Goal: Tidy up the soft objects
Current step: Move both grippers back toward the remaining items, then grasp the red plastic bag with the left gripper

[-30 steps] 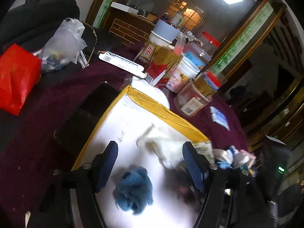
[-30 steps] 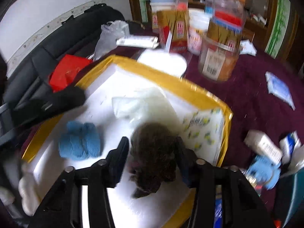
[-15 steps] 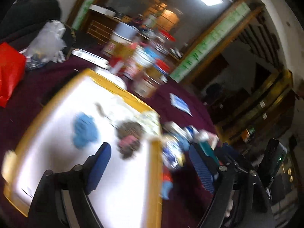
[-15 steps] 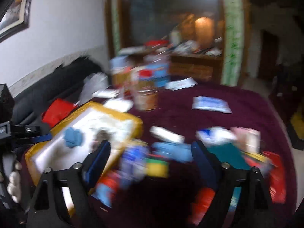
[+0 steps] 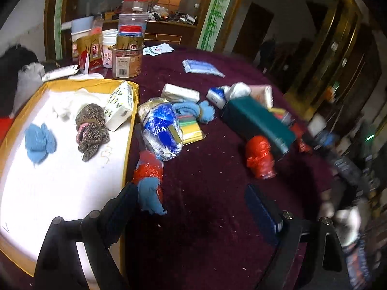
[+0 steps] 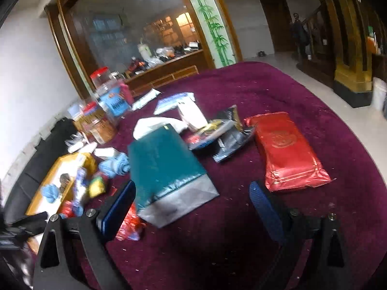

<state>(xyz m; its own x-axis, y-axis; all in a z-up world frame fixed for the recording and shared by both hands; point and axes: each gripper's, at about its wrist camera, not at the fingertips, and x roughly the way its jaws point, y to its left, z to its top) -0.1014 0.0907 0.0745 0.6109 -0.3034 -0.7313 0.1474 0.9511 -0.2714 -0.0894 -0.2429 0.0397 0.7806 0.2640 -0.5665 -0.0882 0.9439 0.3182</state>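
**Both grippers empty, between pickups**

Your left gripper (image 5: 191,207) stands wide apart with nothing between the pads, hanging over the maroon table cloth (image 5: 217,169) just off the tray's right edge. Its left finger sits close beside the blue cloth in red wrap (image 5: 148,181), not touching it as far as I can tell. Your right gripper (image 6: 191,207) has its jaws still spreading, and nothing lies between them; the teal box (image 6: 167,169) sits just ahead of its left finger, the red packet (image 6: 290,152) ahead of the right.

On the yellow-rimmed tray (image 5: 128,145) you already have the blue knitted piece (image 5: 38,142), the brown knitted piece (image 5: 92,128) and something white near the far edge. So I judge you are between drops, looking for the next soft thing.

Nearest candidates: the wrapped blue cloth by your left finger, and the light blue cloth bundle (image 5: 196,111) in the middle of the table, beyond the foil bag (image 5: 160,128). Boxes and packets crowd that one, so come down from above and close only on fabric.
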